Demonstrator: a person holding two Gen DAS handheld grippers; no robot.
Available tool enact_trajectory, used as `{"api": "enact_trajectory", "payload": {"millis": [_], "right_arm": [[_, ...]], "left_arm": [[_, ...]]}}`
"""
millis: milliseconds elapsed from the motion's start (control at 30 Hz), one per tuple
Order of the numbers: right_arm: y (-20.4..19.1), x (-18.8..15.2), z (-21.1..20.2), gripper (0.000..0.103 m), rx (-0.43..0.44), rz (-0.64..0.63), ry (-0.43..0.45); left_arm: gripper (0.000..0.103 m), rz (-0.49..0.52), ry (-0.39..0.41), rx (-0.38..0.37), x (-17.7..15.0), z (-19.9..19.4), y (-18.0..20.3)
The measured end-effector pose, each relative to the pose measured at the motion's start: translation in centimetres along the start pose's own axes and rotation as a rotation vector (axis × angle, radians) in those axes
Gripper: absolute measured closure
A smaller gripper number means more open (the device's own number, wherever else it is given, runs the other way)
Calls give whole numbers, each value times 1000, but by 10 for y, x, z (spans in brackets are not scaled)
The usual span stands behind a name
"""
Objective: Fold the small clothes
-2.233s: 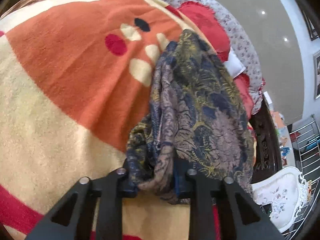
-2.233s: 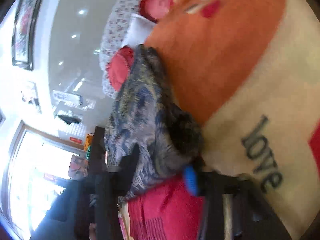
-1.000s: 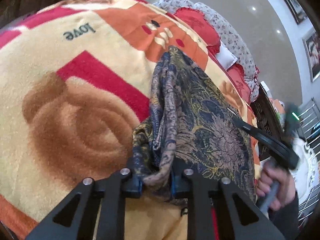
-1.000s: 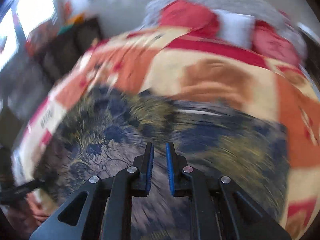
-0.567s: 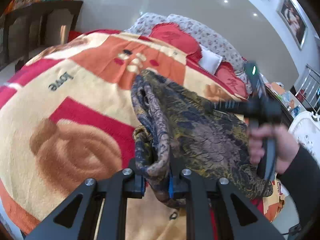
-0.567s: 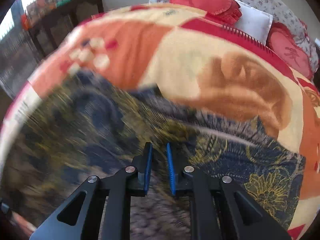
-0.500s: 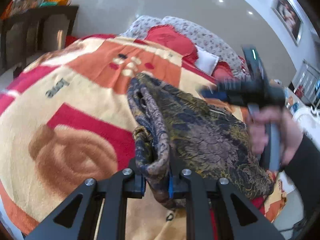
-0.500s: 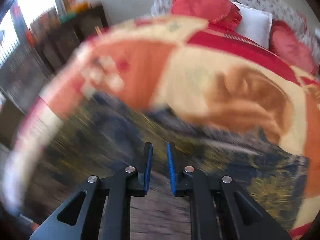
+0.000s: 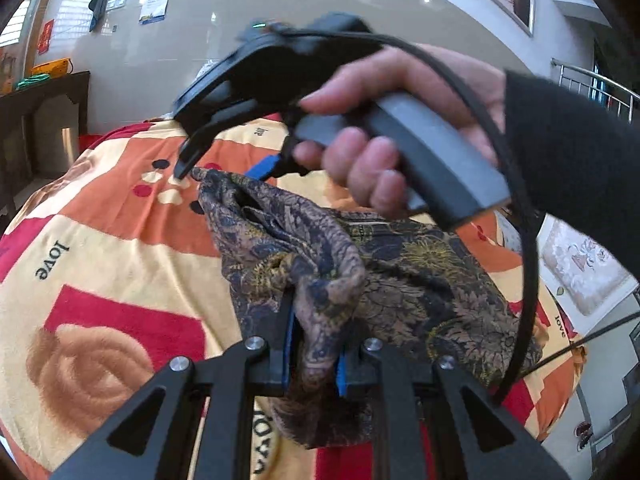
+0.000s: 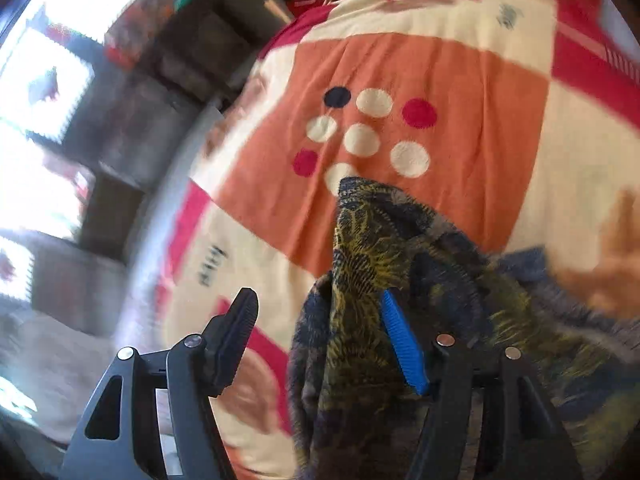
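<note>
So the patterned garment [image 9: 312,248], dark blue with brown and yellow flowers, lies bunched on the blanket [image 9: 120,240], the orange, cream and red one with "love" printed on it. The left gripper [image 9: 314,356] has a thick fold of that cloth pinched tight between its blue pads, jaws narrow, with the fabric bulging up over the top of them.

The left wrist view is the one that gives you the other hand: a right hand [image 9: 384,120] in a dark sleeve [image 9: 580,168] wrapped around the grey handle of the right gripper [image 9: 224,170], which points down at the far tip of the garment, right by the cluster of dots on the orange patch. One black finger sits at the cloth's corner and the blue pad is on the other side of it.

The right wrist view can't show any hand, but it does show the gap properly: the right gripper's jaws are opening, the black finger [image 10: 236,328] stands off to the left over bare blanket, and the blue pad [image 10: 402,344] lies against the garment's ridge. Cloth is between them but not squeezed. That view is fairly blurred, with dark furniture [image 10: 168,60] and bright windows [image 10: 44,80] up at the left.
</note>
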State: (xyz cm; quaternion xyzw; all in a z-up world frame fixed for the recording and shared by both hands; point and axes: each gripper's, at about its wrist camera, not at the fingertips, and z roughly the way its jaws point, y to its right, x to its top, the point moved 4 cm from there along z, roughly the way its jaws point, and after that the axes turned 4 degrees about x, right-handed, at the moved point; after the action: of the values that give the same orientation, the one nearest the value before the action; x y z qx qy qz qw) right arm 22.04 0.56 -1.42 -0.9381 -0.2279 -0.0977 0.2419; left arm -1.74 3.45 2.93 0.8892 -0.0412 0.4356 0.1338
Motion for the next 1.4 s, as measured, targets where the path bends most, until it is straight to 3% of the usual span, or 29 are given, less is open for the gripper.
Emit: {"api": "enact_trajectory", "payload": {"millis": [67, 100, 133, 167, 333, 600, 767, 867, 967, 1067, 1200, 1300, 1400], "right_arm": [[-3, -3, 8, 66, -53, -31, -33], [-3, -5, 11, 74, -93, -64, -51], [-2, -4, 13, 93, -116, -82, -60], [1, -7, 12, 103, -129, -88, -65], [39, -24, -37, 103, -119, -28, 11], [138, -96, -149, 103, -134, 111, 111], [199, -143, -181, 103, -157, 204, 124], [230, -157, -176, 103, -180, 238, 117], [252, -164, -158, 103, -192, 245, 122], [274, -174, -140, 103, -272, 279, 116], [281, -189, -157, 103, -223, 366, 199], [278, -208, -187, 103, -239, 394, 278], [248, -230, -223, 103, -267, 332, 413]], "left_arm": [[88, 12, -2, -1, -1, 0, 5], [88, 16, -1, 1, -1, 1, 7], [88, 18, -3, 1, -1, 0, 9], [88, 18, -7, -3, 0, 1, 11], [88, 78, 21, -49, 6, -9, 39], [88, 199, 3, -228, 7, -5, 146], [88, 287, -34, -314, -9, 13, 215], [88, 301, -93, -326, -21, 38, 241], [87, 296, -165, -319, -32, 63, 255], [84, 308, -269, -355, -50, 75, 264], [83, 306, -334, -429, -58, 61, 255], [82, 260, -301, -452, -36, 34, 230], [68, 241, -158, -417, -2, 8, 198]]}}
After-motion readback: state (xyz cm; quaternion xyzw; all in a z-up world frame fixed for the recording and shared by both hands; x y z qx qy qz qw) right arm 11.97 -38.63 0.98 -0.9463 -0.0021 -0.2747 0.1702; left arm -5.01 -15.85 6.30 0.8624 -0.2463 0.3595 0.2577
